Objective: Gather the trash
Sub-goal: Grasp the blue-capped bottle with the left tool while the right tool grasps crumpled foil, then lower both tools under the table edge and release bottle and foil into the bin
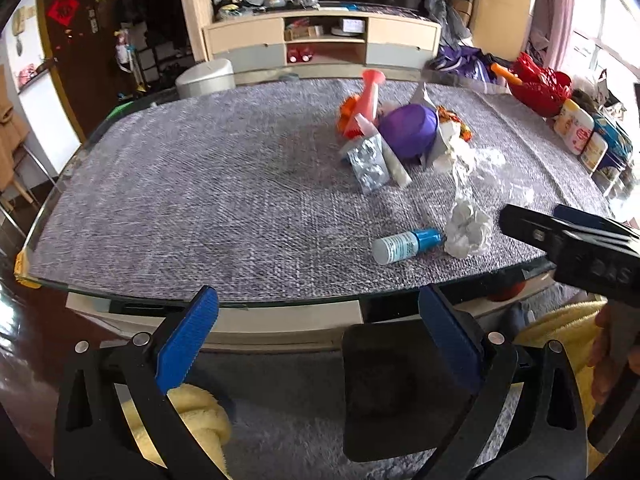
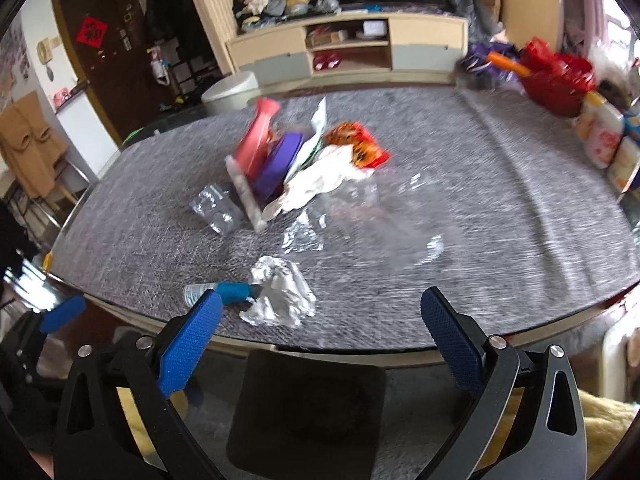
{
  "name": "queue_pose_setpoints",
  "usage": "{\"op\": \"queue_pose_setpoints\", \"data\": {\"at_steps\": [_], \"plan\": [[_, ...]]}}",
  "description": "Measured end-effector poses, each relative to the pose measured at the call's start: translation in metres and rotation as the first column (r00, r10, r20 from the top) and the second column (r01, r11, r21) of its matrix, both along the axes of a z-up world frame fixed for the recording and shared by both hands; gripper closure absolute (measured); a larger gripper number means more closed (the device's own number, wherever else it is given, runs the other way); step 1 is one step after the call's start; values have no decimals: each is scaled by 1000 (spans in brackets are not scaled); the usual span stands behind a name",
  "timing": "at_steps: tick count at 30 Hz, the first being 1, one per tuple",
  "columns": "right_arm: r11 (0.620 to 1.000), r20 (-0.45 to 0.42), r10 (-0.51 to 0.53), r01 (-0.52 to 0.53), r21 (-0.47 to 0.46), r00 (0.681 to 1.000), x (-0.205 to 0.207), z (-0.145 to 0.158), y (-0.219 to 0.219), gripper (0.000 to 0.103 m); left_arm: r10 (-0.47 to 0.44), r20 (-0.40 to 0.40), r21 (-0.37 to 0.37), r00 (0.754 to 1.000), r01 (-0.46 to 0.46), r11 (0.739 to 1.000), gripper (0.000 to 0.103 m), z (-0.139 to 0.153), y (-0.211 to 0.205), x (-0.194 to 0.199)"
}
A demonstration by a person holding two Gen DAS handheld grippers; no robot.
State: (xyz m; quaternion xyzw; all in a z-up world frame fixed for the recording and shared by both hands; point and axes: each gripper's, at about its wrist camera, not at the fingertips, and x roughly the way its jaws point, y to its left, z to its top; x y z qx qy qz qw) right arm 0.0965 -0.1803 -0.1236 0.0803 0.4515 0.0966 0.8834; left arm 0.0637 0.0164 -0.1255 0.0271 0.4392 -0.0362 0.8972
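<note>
A pile of trash lies on the grey table mat (image 1: 180, 200): a purple lid (image 1: 408, 130), a pink tube (image 1: 370, 98), a silver blister pack (image 1: 368, 162), an orange wrapper (image 2: 356, 144) and clear plastic film (image 2: 400, 216). Nearer the front edge lie a crumpled white tissue (image 1: 468, 228) (image 2: 280, 296) and a small blue-capped bottle (image 1: 408, 244) (image 2: 224, 292). My left gripper (image 1: 316, 344) is open and empty, below the table's front edge. My right gripper (image 2: 320, 340) is open and empty, just short of the tissue; it also shows at the right of the left wrist view (image 1: 560, 240).
A red basket (image 1: 540, 84) and several containers (image 1: 580, 132) stand along the table's right side. A dark bin (image 1: 384, 392) (image 2: 304, 408) sits on the floor below the front edge. A white round bin (image 1: 206, 76) and a low cabinet (image 1: 320, 40) stand beyond the table.
</note>
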Motion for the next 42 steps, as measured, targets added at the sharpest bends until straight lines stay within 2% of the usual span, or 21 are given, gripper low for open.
{"op": "queue_pose_setpoints", "data": {"at_steps": [1,2,6,10,11,14,18,24,30,33,35,39,40,42], "plan": [[1000,-21,16,-16,22,1000,5,-5,2,26,-1,-7,-5,1000,1,1000,8,-3,-1,2],[999,-33,23,-22,27,999,7,-9,4,31,-2,-13,-12,1000,2,1000,9,-5,0,4],[999,-66,44,-42,25,997,15,-22,11,38,-16,-30,-44,999,15,999,10,-10,-2,13],[997,-82,76,-74,31,994,18,-30,13,62,-42,-44,-60,998,40,997,10,-16,-9,22],[996,-75,83,-81,32,994,17,-29,12,74,-49,-48,-68,998,45,997,10,-18,-11,25],[995,-54,95,-93,38,994,13,-25,6,84,-70,-61,-89,996,64,994,10,-24,-19,32],[995,-39,99,-97,38,994,7,-19,-9,85,-98,-67,-105,993,90,990,11,-28,-33,41],[993,-35,111,-110,48,993,6,-14,-19,85,-111,-94,-126,989,99,987,28,-39,-48,58],[994,-44,96,-94,54,994,11,-17,-23,85,-101,-84,-106,991,92,990,28,-43,-57,66],[994,-43,98,-96,53,994,9,-15,-20,85,-87,-72,-46,994,84,995,42,-43,-61,65],[994,-42,103,-101,50,994,7,-14,-19,85,-75,-68,-28,995,74,997,57,-43,-59,62],[992,-51,115,-113,54,992,0,-15,-17,85,-58,-74,-53,996,54,997,82,-39,-45,51],[992,-56,118,-115,59,991,-2,-15,-16,85,-56,-78,-59,995,51,997,85,-39,-41,47],[991,-64,121,-117,63,991,-8,-17,-17,85,-56,-76,-61,996,51,997,85,-39,-37,39]]}}
